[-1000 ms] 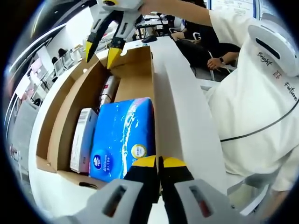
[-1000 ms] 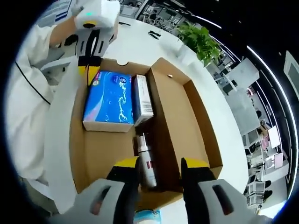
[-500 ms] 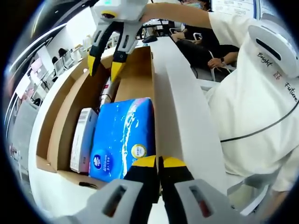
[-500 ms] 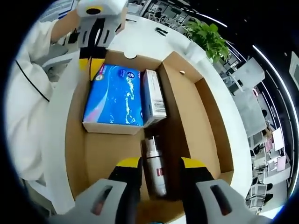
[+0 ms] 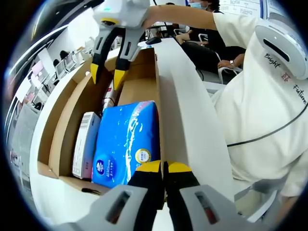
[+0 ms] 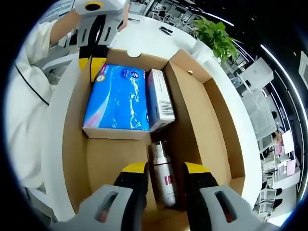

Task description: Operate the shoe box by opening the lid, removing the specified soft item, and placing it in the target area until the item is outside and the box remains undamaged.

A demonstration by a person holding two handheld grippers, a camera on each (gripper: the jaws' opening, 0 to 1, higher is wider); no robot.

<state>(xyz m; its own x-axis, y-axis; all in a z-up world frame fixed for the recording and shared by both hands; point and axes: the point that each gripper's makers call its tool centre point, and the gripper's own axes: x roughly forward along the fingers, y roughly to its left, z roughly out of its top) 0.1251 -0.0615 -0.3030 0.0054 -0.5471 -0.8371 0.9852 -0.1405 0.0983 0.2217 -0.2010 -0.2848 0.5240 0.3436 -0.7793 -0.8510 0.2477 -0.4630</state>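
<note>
Left gripper view: the open shoe box (image 5: 72,115) holds a blue tissue pack (image 5: 126,142), a small white carton (image 5: 85,143) beside it, and a bottle (image 5: 110,95) further in. The left gripper (image 5: 162,169) is clenched at the box's near wall by the pack; the right gripper (image 5: 107,74) hangs parted above the bottle.

Right gripper view: right gripper (image 6: 164,169) released — jaws either side of the bottle (image 6: 162,174). A potted plant (image 6: 211,36) stands on the table beyond.

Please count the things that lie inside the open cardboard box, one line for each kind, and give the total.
Blue soft tissue pack: 1
Small white carton with barcode: 1
Silver bottle: 1
Total: 3
</note>
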